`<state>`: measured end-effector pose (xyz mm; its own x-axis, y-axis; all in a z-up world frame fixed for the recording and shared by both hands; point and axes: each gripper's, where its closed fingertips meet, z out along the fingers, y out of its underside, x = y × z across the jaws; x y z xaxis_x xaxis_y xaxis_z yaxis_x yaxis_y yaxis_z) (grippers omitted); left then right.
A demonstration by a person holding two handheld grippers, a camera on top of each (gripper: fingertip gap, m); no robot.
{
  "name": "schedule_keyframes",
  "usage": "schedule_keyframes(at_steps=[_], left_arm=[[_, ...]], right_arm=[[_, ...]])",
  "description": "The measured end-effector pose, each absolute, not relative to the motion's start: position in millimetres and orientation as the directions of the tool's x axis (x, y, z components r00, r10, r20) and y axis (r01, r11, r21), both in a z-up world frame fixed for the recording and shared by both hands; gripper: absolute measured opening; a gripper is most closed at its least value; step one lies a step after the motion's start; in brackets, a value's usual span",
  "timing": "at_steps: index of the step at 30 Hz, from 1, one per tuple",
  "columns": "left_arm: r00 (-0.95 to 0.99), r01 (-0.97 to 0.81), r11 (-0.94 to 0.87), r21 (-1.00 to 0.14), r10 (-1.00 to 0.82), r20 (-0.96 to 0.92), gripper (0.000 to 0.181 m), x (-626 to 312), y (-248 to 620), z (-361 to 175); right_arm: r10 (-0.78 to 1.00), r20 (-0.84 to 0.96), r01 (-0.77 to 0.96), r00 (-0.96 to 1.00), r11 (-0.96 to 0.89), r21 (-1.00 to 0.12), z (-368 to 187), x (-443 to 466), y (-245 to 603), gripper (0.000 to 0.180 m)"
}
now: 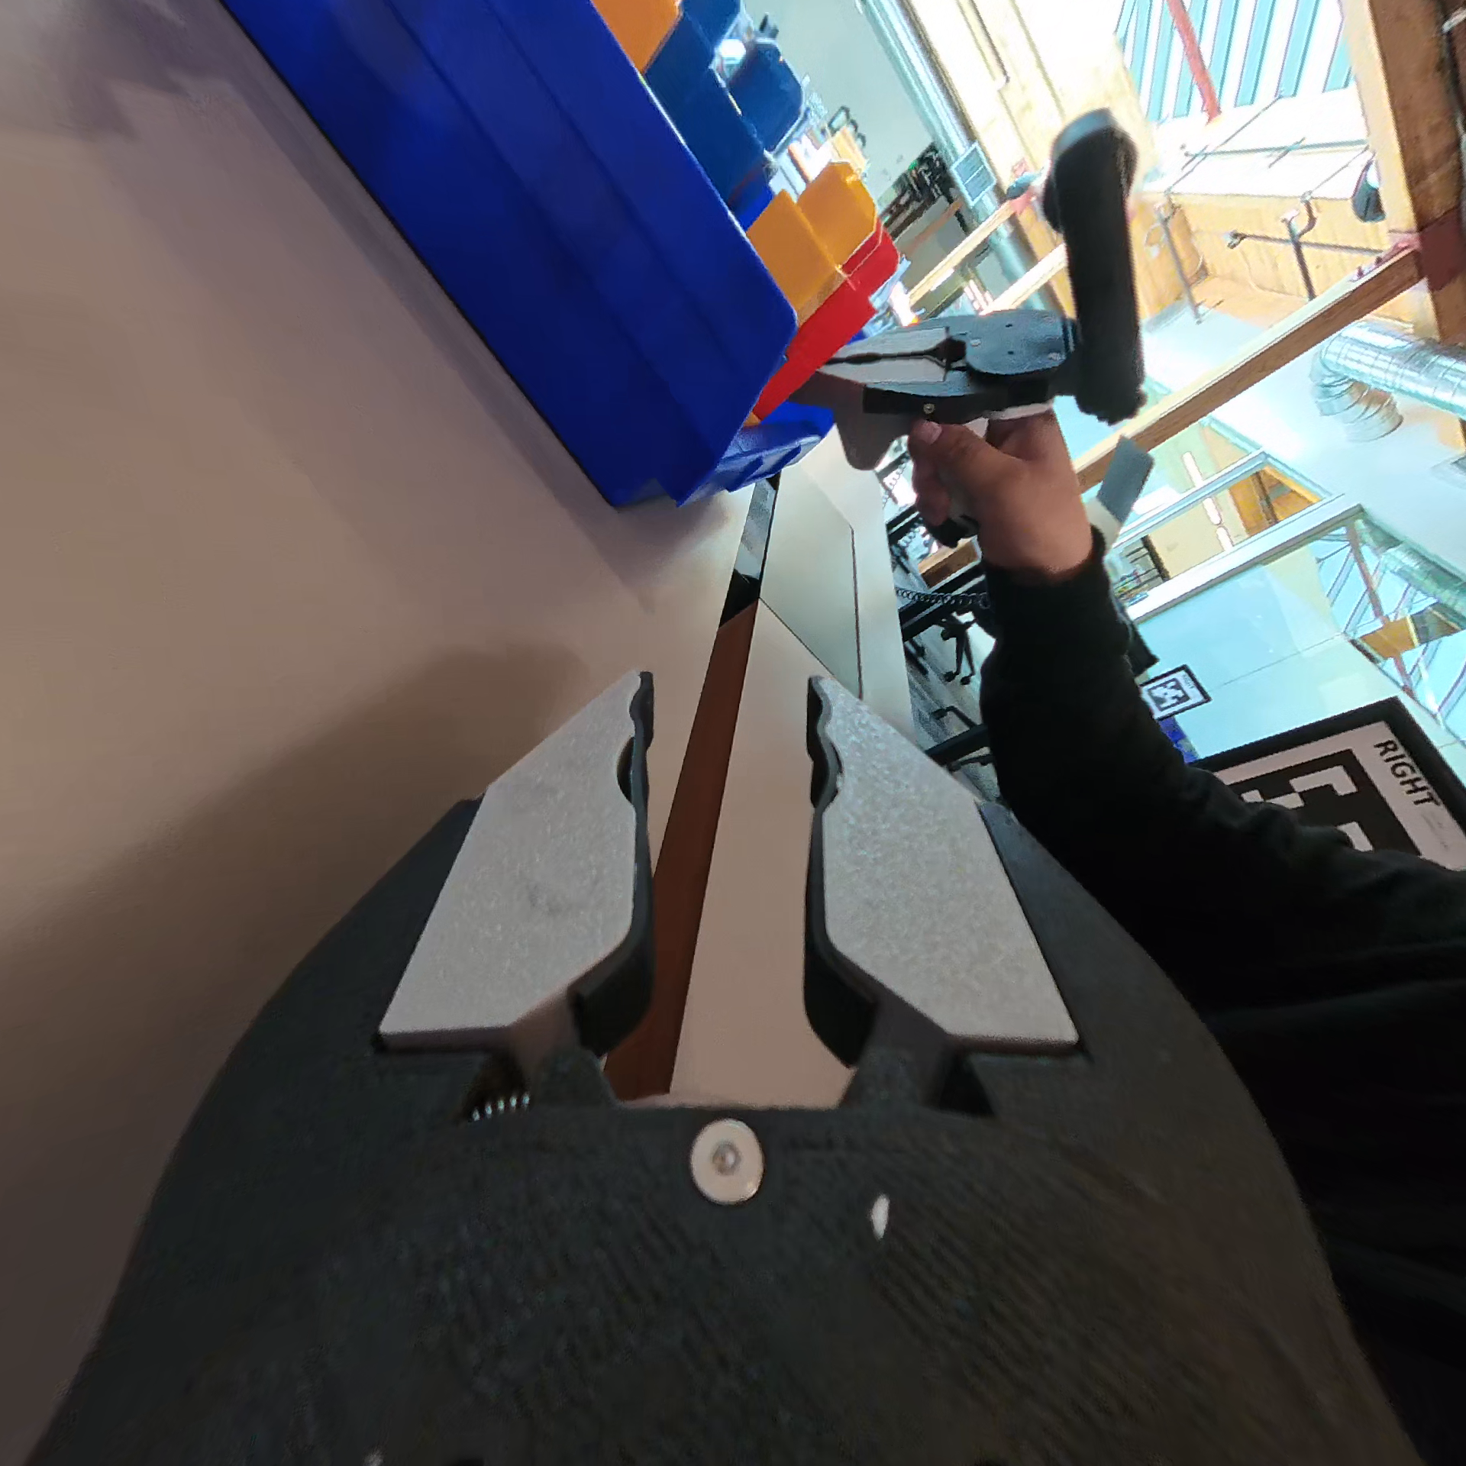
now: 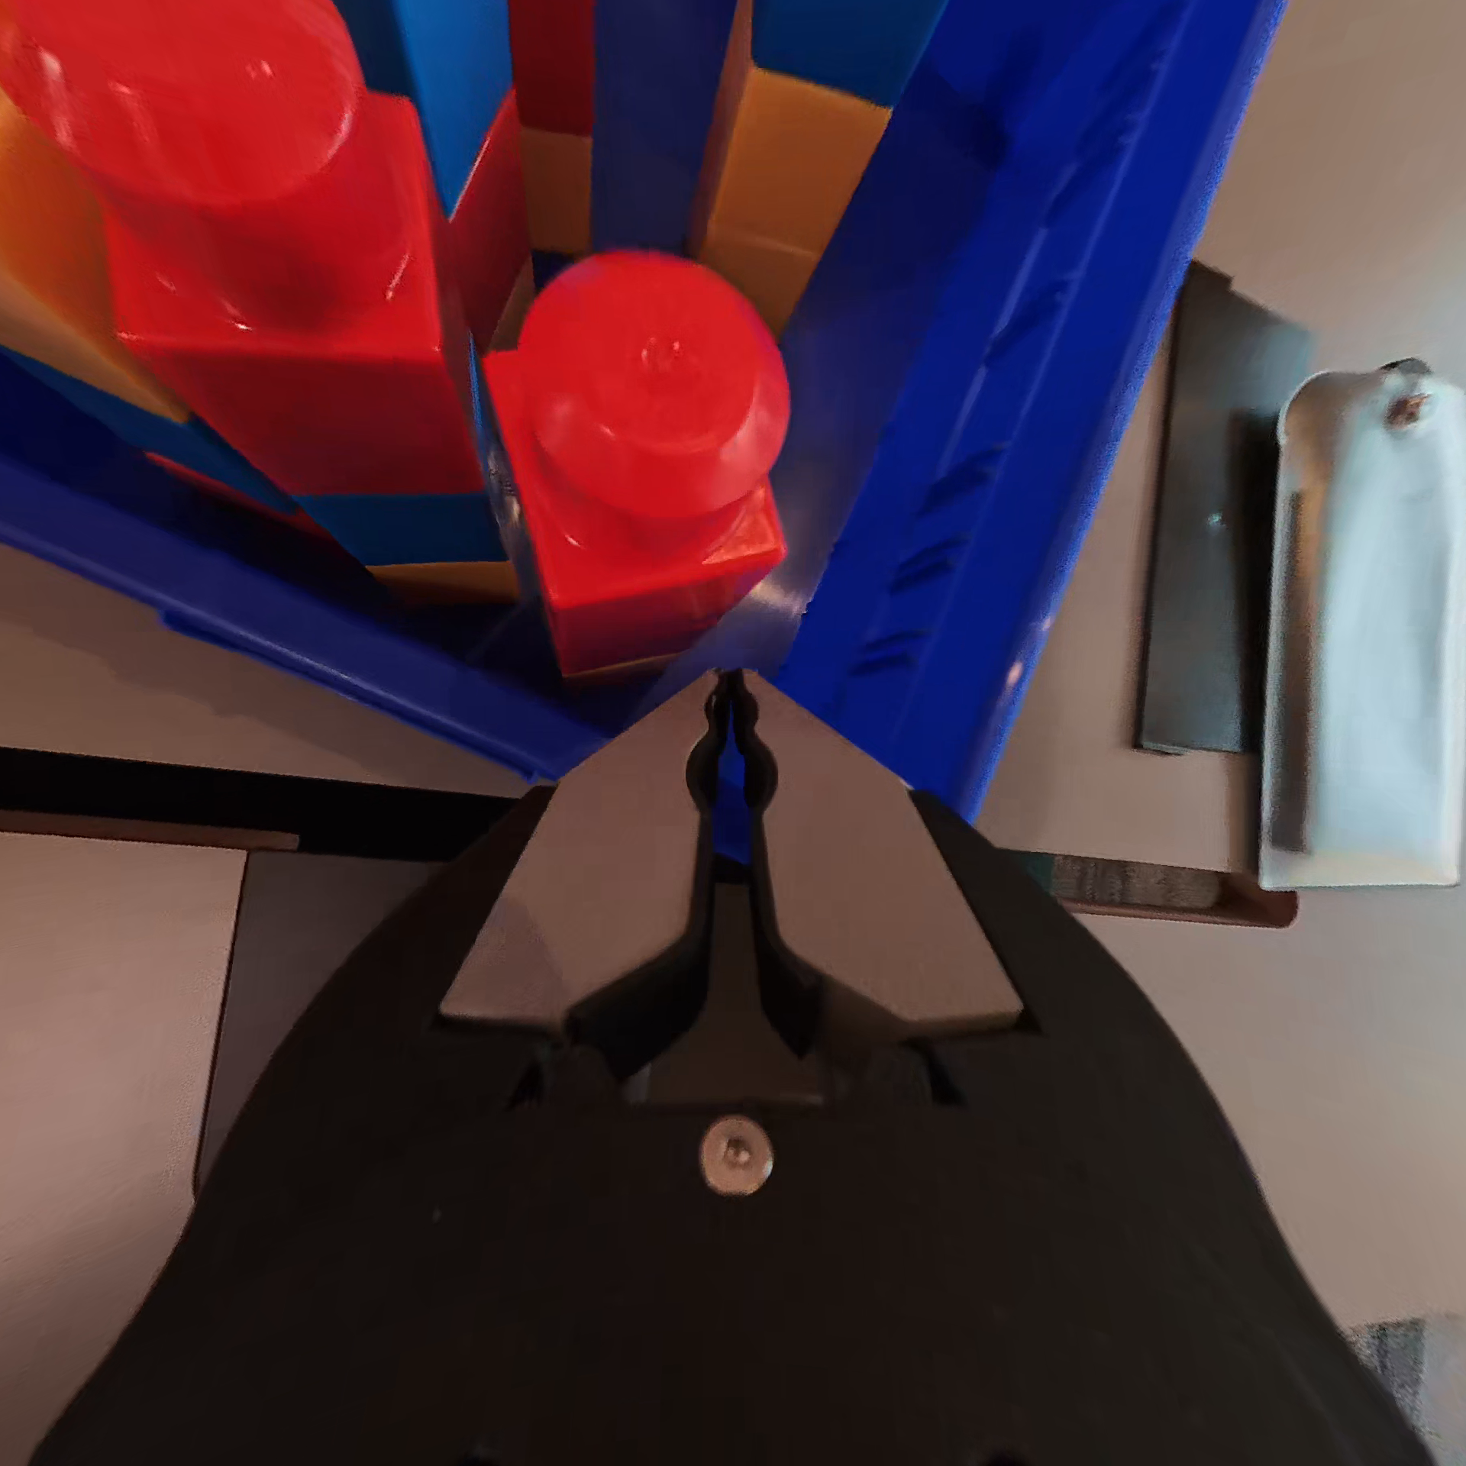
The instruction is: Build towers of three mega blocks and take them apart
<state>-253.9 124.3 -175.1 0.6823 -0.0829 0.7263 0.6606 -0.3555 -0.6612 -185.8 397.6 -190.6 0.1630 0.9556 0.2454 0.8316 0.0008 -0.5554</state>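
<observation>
A blue bin (image 2: pixel 992 444) holds several towers of red, blue and orange mega blocks. In the right wrist view a red block (image 2: pixel 658 492) tops a tower at the bin's near corner, and a larger red block (image 2: pixel 262 262) tops another to its left. My right gripper (image 2: pixel 730 678) is shut and empty, its tips just above the bin's corner beside the nearer red block. In the left wrist view my left gripper (image 1: pixel 730 698) is open and empty over the table edge (image 1: pixel 706 754), tilted sideways. The blue bin (image 1: pixel 555 238), the blocks (image 1: pixel 825 230) and the right gripper (image 1: pixel 880 357) show farther off.
A grey table top (image 1: pixel 238 555) carries the bin. A white and dark flat fixture (image 2: pixel 1364 635) lies right of the bin. A person's hand and dark sleeve (image 1: pixel 1055 635) hold the right gripper. A black-and-white marker board (image 1: pixel 1348 793) stands at the right. Some 30 centimeters of space lies between my two pairs of fingers.
</observation>
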Motion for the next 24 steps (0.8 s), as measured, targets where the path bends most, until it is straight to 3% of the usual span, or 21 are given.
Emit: schedule_keyframes(at_steps=[15, 18, 24], left_arm=[[0.689, 0.652, -0.365, -0.664, -0.079, 0.72, 0.037, -252.6, 124.8, -176.2], [0.696, 0.644, -0.373, -0.668, -0.075, 0.714, 0.037, -251.3, 125.3, -177.3], [0.718, 0.622, -0.387, -0.68, -0.062, 0.693, 0.041, -249.6, 126.1, -179.0]], right_arm=[[0.976, 0.173, 0.802, 0.129, -0.001, -0.597, -201.2, -200.8, 381.2, 0.0], [0.982, 0.142, 0.738, 0.123, 0.005, -0.675, -189.0, -198.1, 378.1, 0.005], [0.985, 0.143, 0.39, 0.092, 0.096, -0.916, -117.3, -198.1, 340.1, 0.029]])
